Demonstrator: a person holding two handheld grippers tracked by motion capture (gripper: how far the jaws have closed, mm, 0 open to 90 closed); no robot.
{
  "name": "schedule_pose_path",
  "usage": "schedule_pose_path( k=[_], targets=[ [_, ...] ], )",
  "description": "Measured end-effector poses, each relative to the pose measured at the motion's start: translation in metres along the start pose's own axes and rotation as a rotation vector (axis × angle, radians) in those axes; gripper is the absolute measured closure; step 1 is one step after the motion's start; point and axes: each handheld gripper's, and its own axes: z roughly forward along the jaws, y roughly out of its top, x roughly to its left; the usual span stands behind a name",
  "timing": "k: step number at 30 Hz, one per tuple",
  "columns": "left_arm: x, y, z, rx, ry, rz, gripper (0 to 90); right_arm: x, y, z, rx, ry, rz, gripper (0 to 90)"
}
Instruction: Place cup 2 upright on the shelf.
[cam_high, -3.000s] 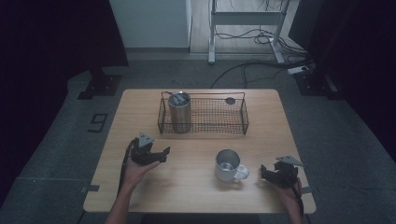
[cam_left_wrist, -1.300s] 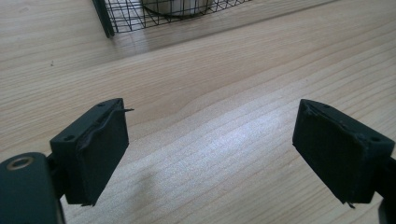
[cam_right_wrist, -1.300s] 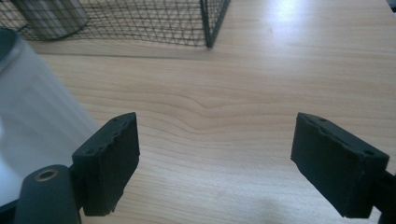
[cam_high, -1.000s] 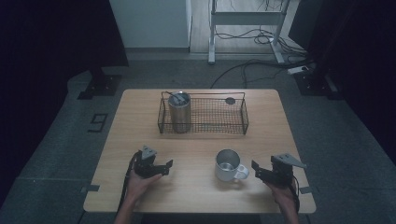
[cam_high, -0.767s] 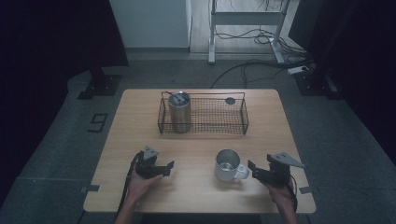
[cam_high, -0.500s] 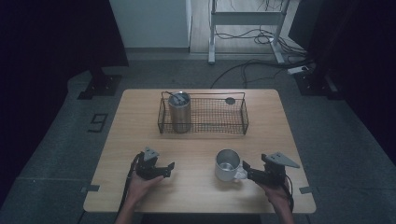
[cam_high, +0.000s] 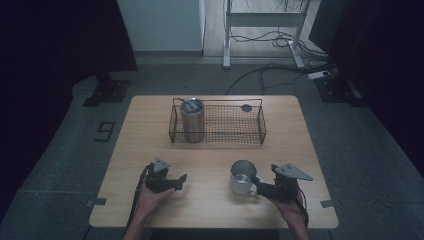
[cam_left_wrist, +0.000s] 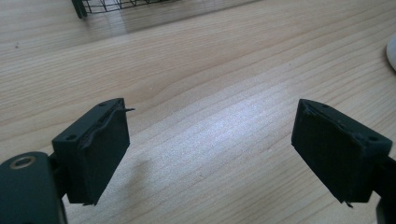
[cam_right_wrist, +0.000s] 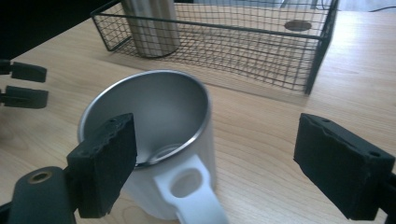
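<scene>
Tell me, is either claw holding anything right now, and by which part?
Nothing is held. The right claw is open around the mug's handle, not closed on it. The left claw is open over bare table.

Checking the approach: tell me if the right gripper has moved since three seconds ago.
Yes. The right gripper has shifted left toward the mug, judged against the table's right edge; its handle is now between the open fingers.

The mug (cam_right_wrist: 159, 140) is white outside with a bare steel-grey inside and a white handle. The wire basket (cam_high: 218, 121) is a dark grid, the tumbler (cam_high: 192, 120) dull silver, and the table (cam_high: 150, 135) pale striped wood.
</scene>
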Motion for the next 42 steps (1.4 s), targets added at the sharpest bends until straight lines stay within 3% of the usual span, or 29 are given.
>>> schedule_pose_path(
  k=[7, 10, 14, 25, 31, 34, 37, 42],
  targets=[
    [-0.002, -0.001, 0.003, 0.013, -0.001, 0.000, 11.6, 0.010, 0.004, 0.004, 0.013, 0.048, -0.011, 12.7],
    [-0.003, -0.001, 0.004, 0.017, -0.006, 0.003, 11.6, 0.012, 0.004, 0.006, 0.025, 0.044, -0.021, 12.5],
    [-0.003, 0.000, 0.002, 0.000, -0.051, -0.030, 11.6, 0.017, 0.005, 0.010, 0.036, 0.049, -0.036, 11.5],
    [-0.002, -0.001, 0.003, 0.013, -0.037, -0.018, 12.0, 0.026, 0.006, 0.019, 0.058, 0.045, -0.061, 4.0],
    [-0.005, -0.003, 0.008, 0.036, -0.045, -0.007, 13.8, 0.033, 0.006, 0.025, 0.080, 0.059, -0.095, 6.0],
    [-0.006, -0.003, 0.009, 0.037, -0.066, -0.013, 13.8, 0.036, 0.005, 0.028, 0.088, 0.048, -0.108, 7.2],
    [-0.006, -0.003, 0.010, 0.044, -0.064, -0.009, 14.0, 0.040, 0.004, 0.034, 0.108, 0.018, -0.136, 5.5],
    [-0.007, -0.004, 0.012, 0.050, -0.066, -0.009, 14.1, 0.041, 0.003, 0.039, 0.123, 0.007, -0.151, 5.1]
  ],
)
